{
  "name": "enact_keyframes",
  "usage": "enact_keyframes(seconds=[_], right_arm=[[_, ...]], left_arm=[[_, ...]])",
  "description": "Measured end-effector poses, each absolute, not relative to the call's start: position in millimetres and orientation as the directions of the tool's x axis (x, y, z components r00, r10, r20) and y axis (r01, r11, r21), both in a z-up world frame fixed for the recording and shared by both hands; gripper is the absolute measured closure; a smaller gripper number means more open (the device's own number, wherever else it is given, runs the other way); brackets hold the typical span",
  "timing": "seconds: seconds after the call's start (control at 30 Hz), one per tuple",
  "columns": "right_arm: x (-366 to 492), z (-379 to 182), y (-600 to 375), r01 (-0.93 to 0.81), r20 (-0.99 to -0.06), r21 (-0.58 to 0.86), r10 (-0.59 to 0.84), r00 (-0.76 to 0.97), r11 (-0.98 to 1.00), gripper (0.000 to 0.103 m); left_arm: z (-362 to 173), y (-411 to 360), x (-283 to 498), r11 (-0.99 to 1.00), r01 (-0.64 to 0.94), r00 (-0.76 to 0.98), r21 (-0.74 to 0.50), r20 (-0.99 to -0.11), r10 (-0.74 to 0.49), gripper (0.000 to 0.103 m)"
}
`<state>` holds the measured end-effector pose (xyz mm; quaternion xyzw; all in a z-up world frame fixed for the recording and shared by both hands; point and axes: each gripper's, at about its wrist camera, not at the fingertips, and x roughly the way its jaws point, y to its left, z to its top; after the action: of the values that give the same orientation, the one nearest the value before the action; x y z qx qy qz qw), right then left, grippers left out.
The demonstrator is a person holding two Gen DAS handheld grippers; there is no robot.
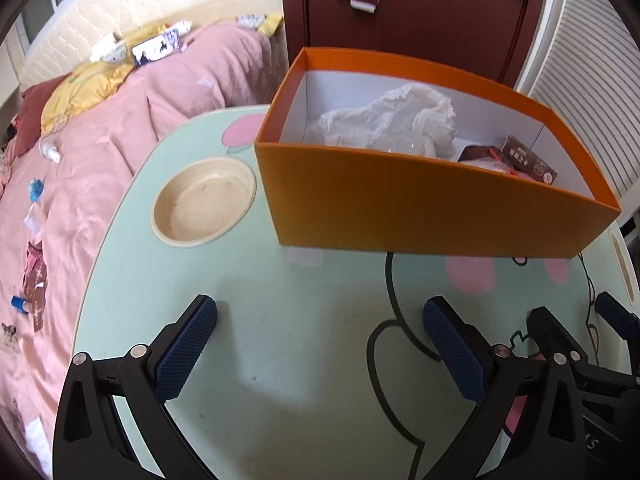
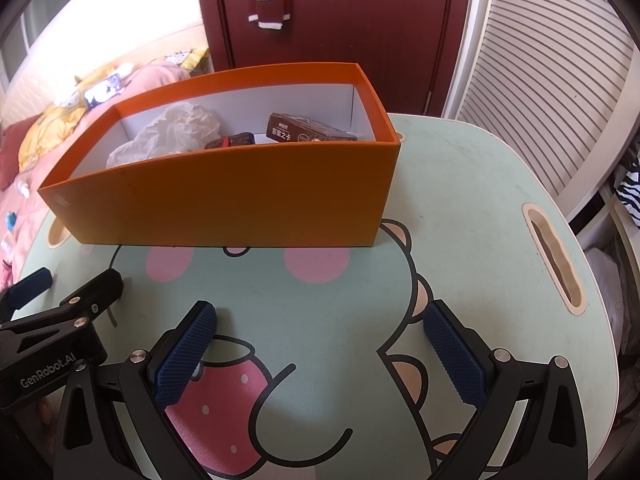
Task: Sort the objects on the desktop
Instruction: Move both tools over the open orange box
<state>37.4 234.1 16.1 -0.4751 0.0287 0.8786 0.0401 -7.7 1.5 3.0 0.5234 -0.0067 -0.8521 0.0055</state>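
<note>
Orange cardboard box [image 1: 420, 200] stands at the back of our mint-green cartoon-printed worktop [image 1: 300, 360], already containing crumpled white plastic [image 2: 172, 132], a brown printed card pack [image 2: 308, 130] and a small dark item. Our left hand-held gripper [image 1: 320, 352] and right hand-held gripper [image 2: 320, 356] hover spread wide, empty. Reaching in, we might snag the box wall and drag it.

Both your wrist views tilt steeply down, close over the tabletop [image 1: 280, 360], sharing the orange box [image 1: 400, 208] at twelve o'clock.
</note>
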Motion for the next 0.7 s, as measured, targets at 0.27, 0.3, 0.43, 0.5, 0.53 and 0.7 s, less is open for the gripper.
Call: enact_keyframes(seconds=[0.27, 0.3, 0.43, 0.5, 0.53, 0.7], right_arm=[[37.6, 24.9, 230.0, -0.097, -0.844, 0.023, 0.033, -0.536, -0.995, 0.0], [38.8, 29.0, 229.4, -0.09, -0.84, 0.021, 0.031, -0.541, -0.996, 0.0], [43.2, 54.3, 232.3, -0.02, -0.828, 0.02, -0.005, -0.561, -1.0, 0.003], [42.7, 69.7, 234.1, 0.027, -0.824, 0.033, -0.042, -0.565, -0.999, 0.014], [39.9, 78.2, 233.9, 0.043, -0.819, 0.051, -0.066, -0.57, -0.998, 0.017], [10.4, 115.7, 226.8, 0.095, -0.783, 0.159, -0.184, -0.594, -0.983, 0.024]], left_arm=[[24.8, 18.9, 19.0, -0.997, -0.046, -0.533, 0.066, -0.846, -0.031, 0.001], [32.4, 19.2, 23.0, -0.997, -0.051, -0.542, 0.057, -0.84, -0.021, 0.001], [72.2, 12.4, 17.5, -0.997, -0.072, -0.575, -0.023, -0.816, 0.06, 0.001], [95.7, 12.2, 12.4, -0.995, -0.084, -0.593, -0.057, -0.8, 0.096, 0.007], [105.5, 12.8, 9.5, -0.994, -0.092, -0.6, -0.065, -0.793, 0.108, 0.009], [120.3, 16.7, -9.2, -0.995, -0.088, -0.616, -0.052, -0.782, 0.096, 0.021]])
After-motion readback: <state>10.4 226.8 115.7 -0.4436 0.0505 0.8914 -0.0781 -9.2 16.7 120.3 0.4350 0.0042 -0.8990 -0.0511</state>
